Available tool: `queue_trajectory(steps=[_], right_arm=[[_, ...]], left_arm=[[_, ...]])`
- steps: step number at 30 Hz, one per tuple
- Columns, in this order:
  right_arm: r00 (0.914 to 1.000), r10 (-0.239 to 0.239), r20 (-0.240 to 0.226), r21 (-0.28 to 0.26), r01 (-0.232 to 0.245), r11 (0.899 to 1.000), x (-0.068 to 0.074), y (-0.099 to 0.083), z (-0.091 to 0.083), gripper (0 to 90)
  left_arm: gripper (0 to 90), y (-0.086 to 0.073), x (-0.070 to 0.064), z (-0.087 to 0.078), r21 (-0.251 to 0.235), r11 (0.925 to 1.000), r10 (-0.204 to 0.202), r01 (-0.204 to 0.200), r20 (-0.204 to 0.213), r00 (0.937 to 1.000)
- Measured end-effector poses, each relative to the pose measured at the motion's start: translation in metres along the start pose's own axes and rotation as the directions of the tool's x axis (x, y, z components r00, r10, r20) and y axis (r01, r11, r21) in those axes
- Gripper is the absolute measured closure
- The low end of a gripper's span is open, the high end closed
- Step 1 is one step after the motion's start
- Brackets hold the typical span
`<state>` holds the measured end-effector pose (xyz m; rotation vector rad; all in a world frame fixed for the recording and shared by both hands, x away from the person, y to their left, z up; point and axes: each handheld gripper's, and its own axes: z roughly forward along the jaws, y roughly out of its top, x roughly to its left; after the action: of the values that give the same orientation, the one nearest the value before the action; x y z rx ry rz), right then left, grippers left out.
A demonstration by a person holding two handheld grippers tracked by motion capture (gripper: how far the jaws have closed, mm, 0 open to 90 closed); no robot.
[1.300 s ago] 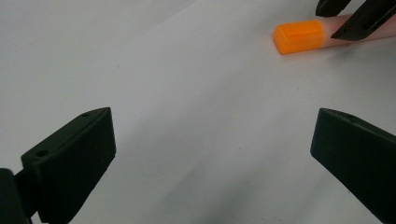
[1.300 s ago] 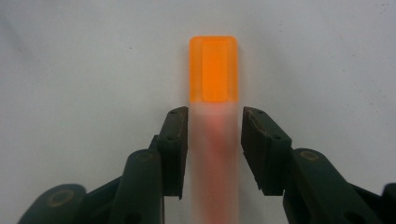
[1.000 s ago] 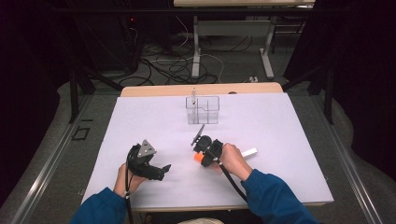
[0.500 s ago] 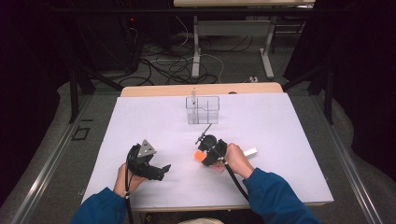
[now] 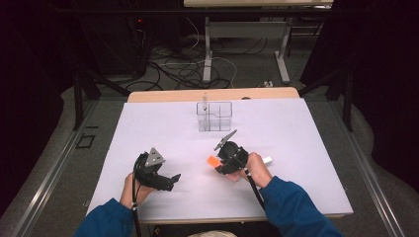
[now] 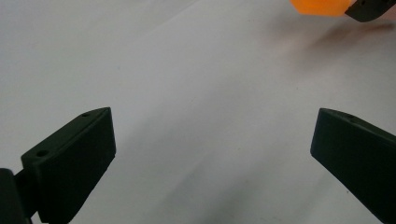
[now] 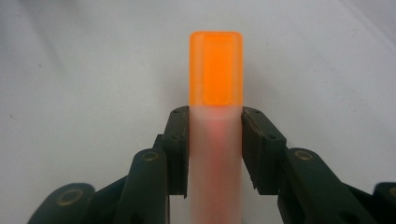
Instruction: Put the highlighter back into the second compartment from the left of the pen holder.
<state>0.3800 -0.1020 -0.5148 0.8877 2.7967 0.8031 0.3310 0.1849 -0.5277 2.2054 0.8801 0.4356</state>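
Note:
My right gripper (image 5: 221, 164) is shut on a marker with an orange cap (image 5: 213, 161), held just above the white table (image 5: 296, 148). The marker's white rear end (image 5: 267, 160) sticks out past the hand. In the right gripper view the jaws press both sides of the pale barrel (image 7: 215, 158), and the orange cap (image 7: 215, 70) juts out beyond them. My left gripper (image 5: 172, 179) stands open near the front left, with only bare table between its jaws (image 6: 212, 135). The orange cap (image 6: 322, 5) peeks in at the top right of the left gripper view.
A clear plastic box (image 5: 214, 117) with inner dividers stands at the table's far middle, and a thin upright stick (image 5: 204, 102) rises from its left part. Beyond the table are dark floor, cables and desk legs.
My right gripper has shifted slightly to the right and turned a little with the marker in it. The left gripper has stayed put.

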Motion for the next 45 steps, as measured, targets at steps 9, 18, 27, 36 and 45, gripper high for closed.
queue_trajectory(steps=[9,18,27,36,45], right_arm=[[0.9988,0.043,0.023,-0.078,-0.041,0.996,-0.005,-0.004,-0.012,64.7],[0.9977,0.056,0.04,-0.127,-0.05,0.991,-0.009,-0.008,-0.014,64.7],[0.9949,0.058,0.082,-0.184,-0.042,0.982,-0.012,-0.009,-0.019,64.8],[0.9896,0.092,0.11,-0.252,-0.062,0.966,-0.019,-0.01,-0.026,64.8],[0.9875,0.104,0.119,-0.273,-0.068,0.96,-0.024,-0.01,-0.032,64.9]], left_arm=[[0.0,0.0,0.0,0.001,-0.025,0.9997,0.004,-0.004,-0.014,0.9999],[0.0,0.0,0.0,0.001,-0.034,0.9994,0.001,-0.001,-0.009,1.0],[0.0,0.0,0.0,0.001,-0.035,0.9994,0.001,-0.001,-0.009,1.0],[0.0,0.0,0.0,0.001,-0.034,0.9994,0.001,-0.002,-0.01,0.9999],[0.0,0.0,0.0,0.001,-0.036,0.9993,0.0,-0.001,-0.011,0.9999]])
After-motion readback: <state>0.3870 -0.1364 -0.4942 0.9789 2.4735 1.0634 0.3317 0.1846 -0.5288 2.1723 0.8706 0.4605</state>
